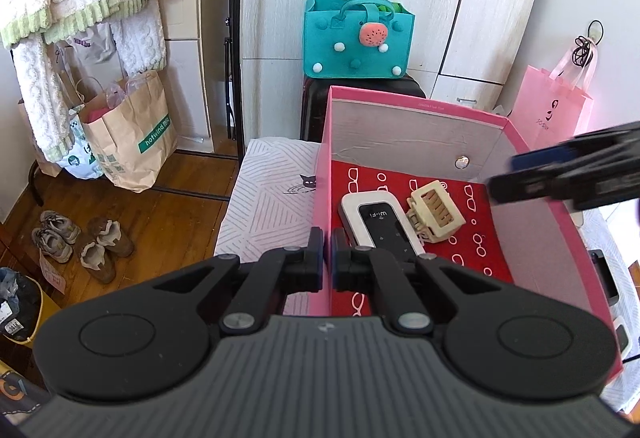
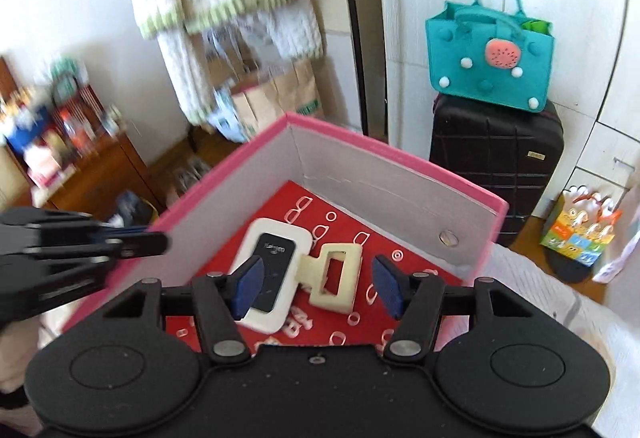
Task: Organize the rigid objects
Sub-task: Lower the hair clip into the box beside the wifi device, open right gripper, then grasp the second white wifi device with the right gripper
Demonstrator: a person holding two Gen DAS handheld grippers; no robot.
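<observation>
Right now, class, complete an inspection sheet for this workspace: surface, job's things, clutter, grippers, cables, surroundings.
Surface: white patterned cloth under the box.
Job's things: open pink cardboard box with red lining; inside lie a white-and-black Wi-Fi device and a cream plastic hair claw clip, side by side.
Clutter: nothing seen in the box beyond these.
Grippers: left gripper shut on the pink box's near wall; right gripper open above the clip, holding nothing.
Cables: nothing seen.
Surroundings: teal felt handbag on a black suitcase, brown paper bags, shoes on the wooden floor.
</observation>
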